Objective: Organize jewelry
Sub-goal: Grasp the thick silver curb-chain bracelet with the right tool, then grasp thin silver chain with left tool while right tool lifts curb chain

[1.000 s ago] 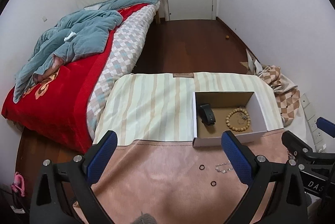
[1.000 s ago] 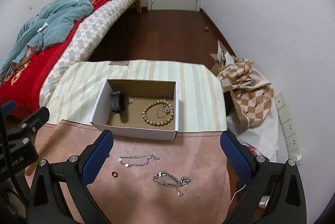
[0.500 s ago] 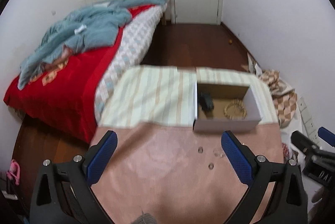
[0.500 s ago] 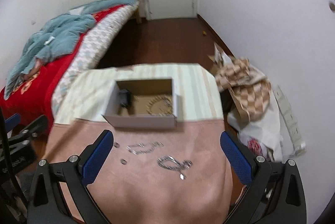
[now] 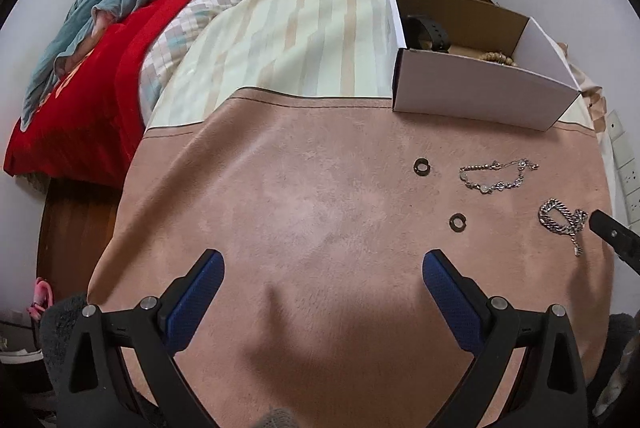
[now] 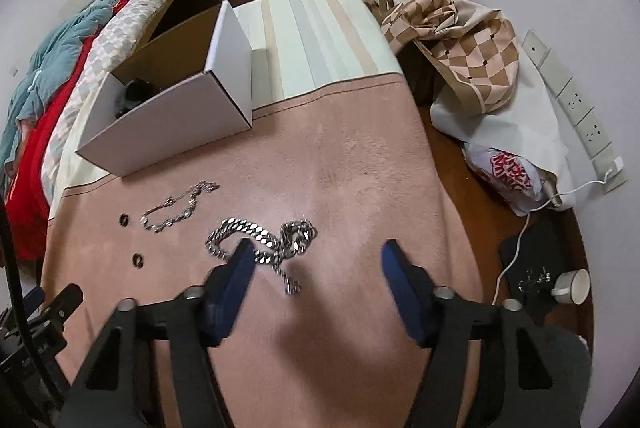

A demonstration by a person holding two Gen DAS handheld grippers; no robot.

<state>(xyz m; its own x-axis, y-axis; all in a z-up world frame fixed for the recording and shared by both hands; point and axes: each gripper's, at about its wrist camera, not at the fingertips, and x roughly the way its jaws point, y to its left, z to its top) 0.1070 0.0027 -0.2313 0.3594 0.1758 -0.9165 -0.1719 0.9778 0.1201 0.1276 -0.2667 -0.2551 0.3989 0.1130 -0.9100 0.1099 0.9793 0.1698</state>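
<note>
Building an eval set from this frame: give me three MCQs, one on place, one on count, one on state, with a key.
1. Where does the thick chain lie?
A. In the box
B. On the pink cloth, by the right gripper's left finger
C. On the floor

2. How many dark rings lie on the cloth?
A. One
B. Two
C. Four

3. What state is the right gripper in?
A. Open, holding nothing
B. Shut on a ring
C. Shut on the chain

Key:
1 B: the chain rests on the pink cloth, outside the box.
2 B: one ring sits nearer the box, the other ring nearer the left gripper.
3 A: its fingers stand wide apart, nothing pinched between them.
</note>
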